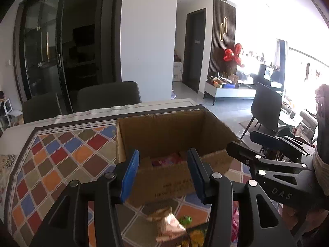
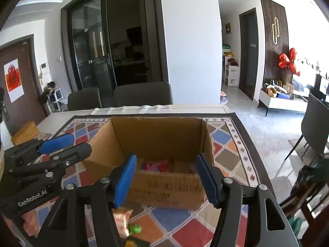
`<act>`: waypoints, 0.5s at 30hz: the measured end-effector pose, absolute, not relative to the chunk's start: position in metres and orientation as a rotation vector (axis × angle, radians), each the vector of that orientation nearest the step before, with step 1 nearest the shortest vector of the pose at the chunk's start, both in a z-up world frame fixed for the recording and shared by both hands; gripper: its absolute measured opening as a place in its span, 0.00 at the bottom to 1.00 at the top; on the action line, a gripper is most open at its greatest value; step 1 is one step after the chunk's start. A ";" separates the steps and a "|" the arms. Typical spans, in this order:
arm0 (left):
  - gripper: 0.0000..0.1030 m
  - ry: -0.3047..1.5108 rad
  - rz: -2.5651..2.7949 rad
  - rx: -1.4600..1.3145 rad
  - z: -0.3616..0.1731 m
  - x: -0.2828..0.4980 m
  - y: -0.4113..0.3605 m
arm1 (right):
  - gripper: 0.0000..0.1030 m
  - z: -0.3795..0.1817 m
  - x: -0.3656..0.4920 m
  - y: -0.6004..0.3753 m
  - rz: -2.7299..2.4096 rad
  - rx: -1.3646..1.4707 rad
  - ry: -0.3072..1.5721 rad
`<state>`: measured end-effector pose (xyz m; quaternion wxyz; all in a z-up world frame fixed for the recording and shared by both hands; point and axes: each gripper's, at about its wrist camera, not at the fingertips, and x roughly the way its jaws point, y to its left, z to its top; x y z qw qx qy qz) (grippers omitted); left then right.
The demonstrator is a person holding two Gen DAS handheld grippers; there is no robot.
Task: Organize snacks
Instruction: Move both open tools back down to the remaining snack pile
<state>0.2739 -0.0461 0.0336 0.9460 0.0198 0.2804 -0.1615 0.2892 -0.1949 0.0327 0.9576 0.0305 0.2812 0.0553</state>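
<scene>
Sunlit dining room, with a table (image 2: 61, 121) under a cloth of coloured diamonds (image 1: 61, 156). Nearest, at the table's near edge and below both grippers, loose snacks lie on the cloth: a pale crumpled snack packet (image 1: 168, 224) with a small green sweet (image 1: 186, 219) touching its right side. The left gripper (image 1: 163, 173) and the right gripper (image 2: 166, 180) hang side by side, jaws spread and holding nothing. Straight ahead, toward the table's middle, stands an open cardboard box (image 2: 156, 135), its long side across the line of both grippers, with pink and red packets (image 2: 156, 165) already on its floor. Either hand seems equally near the loose snacks; nothing blocks the box's mouth. Beyond the far edge stand two dark chairs (image 2: 141, 94).
</scene>
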 end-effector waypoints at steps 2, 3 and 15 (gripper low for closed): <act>0.48 0.562 -0.327 0.042 0.034 0.258 -0.045 | 0.65 0.031 0.278 -0.194 0.114 0.073 0.564; 0.48 0.560 -0.331 0.035 0.034 0.251 -0.044 | 0.65 0.031 0.272 -0.194 0.118 0.075 0.558; 0.52 0.546 -0.333 0.021 0.023 0.179 -0.037 | 0.65 0.021 0.208 -0.180 0.167 0.038 0.535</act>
